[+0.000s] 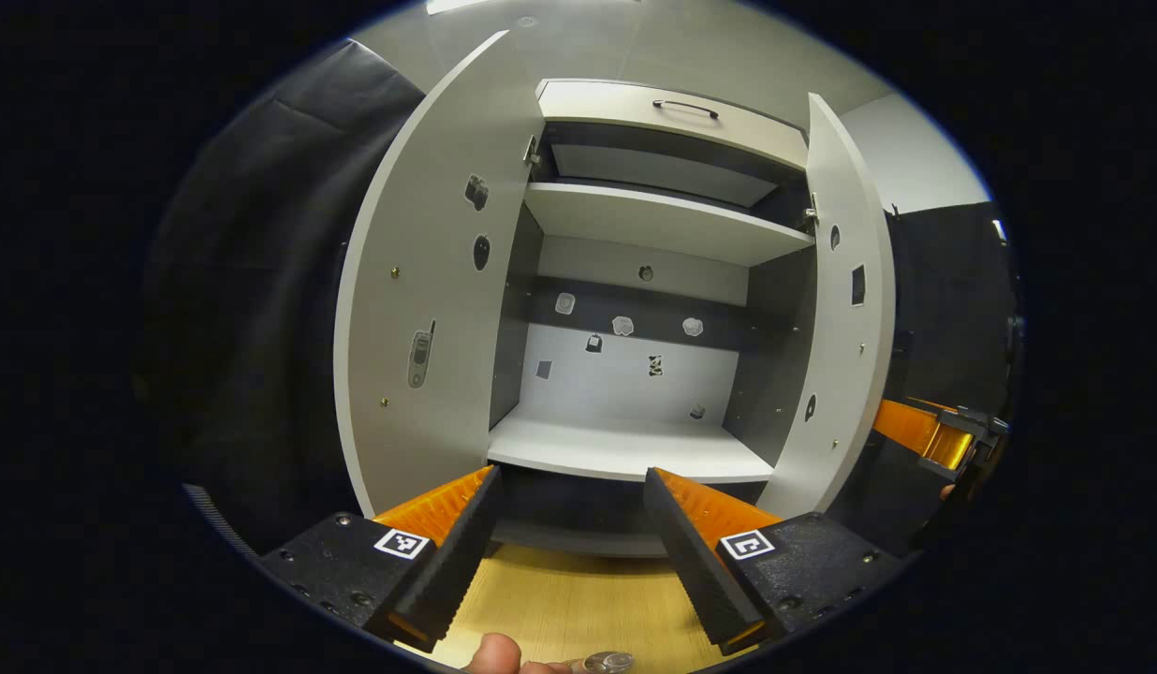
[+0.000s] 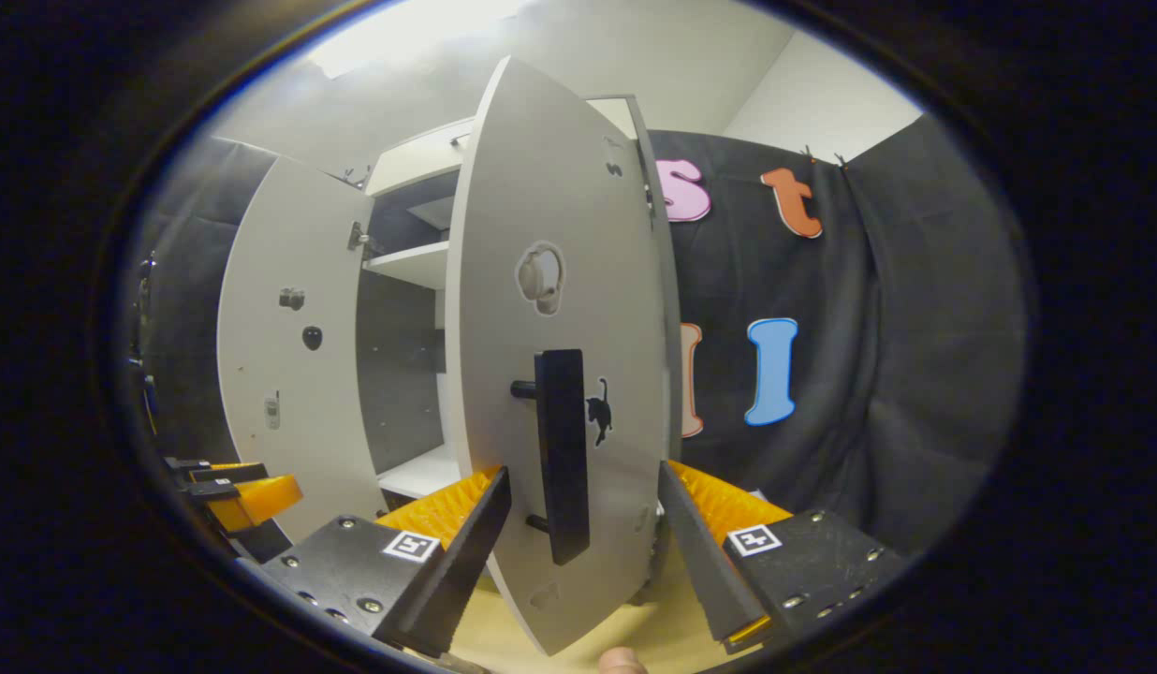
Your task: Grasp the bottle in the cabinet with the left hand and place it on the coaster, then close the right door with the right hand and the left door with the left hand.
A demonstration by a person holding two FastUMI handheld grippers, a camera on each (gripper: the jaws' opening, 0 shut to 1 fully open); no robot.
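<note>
The left tongs (image 1: 569, 552) stood apart over the tabletop (image 1: 578, 599), facing the open cabinet (image 1: 635, 449). The right tongs (image 2: 583, 552) gaped around the right door (image 2: 550, 281), its handle (image 2: 562, 449) between the fingers; the left door (image 2: 279, 374) hung open. What may be the bottle (image 1: 608, 662) peeked in at the left gripper view's bottom edge.

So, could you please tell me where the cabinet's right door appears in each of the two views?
Left gripper view: the right door stands open right of centre, seen nearly edge-on, beside the cabinet's shelves.
Right gripper view: it fills the centre, outer face toward the camera, with its black handle between the right gripper's open fingers.
Shared landmark: the open left door with its small stickers.
</note>
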